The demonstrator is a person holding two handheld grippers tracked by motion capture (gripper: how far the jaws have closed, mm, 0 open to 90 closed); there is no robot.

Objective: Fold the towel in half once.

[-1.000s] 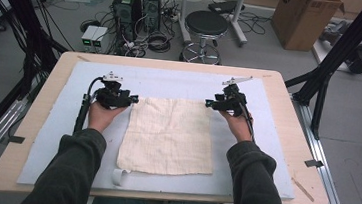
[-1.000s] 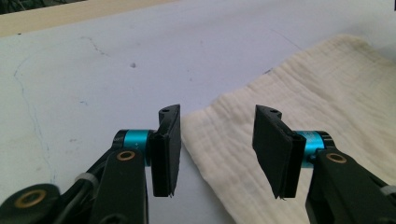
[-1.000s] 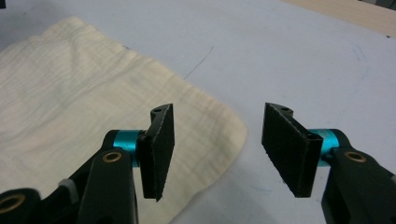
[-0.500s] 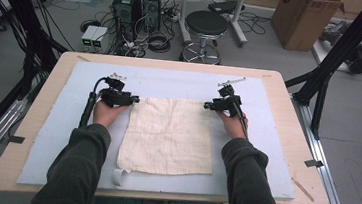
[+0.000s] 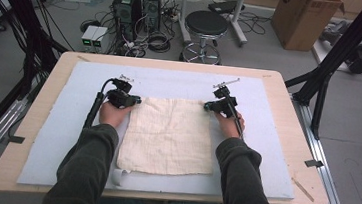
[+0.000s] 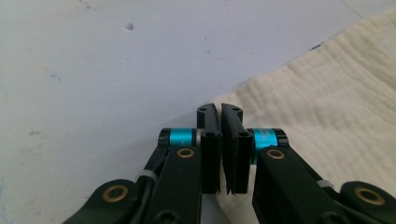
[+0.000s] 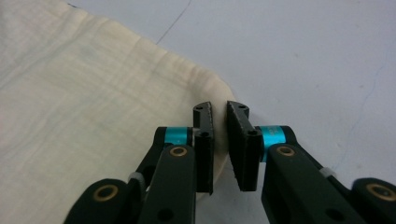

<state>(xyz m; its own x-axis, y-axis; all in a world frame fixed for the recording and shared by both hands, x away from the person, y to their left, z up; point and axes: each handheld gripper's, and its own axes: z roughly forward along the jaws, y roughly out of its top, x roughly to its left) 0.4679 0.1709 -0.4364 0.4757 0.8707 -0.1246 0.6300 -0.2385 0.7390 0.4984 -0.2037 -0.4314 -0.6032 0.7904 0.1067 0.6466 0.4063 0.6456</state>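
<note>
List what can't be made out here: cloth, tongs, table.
- Left tongs on the cloth: left gripper view, the jaws have just closed; they cover the corner, so fabric caught between the pads is hidden.
- Right tongs: right gripper view, same; a thin gap shows at the tips.
- White piece at the cloth's near left corner: high view, too small to identify.

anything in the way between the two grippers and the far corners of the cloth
Nothing visible. The left gripper and the right gripper have just been closing, each at a far corner of the cloth. Between each pair of jaws lies cloth, with bare blue mat around it.
</note>
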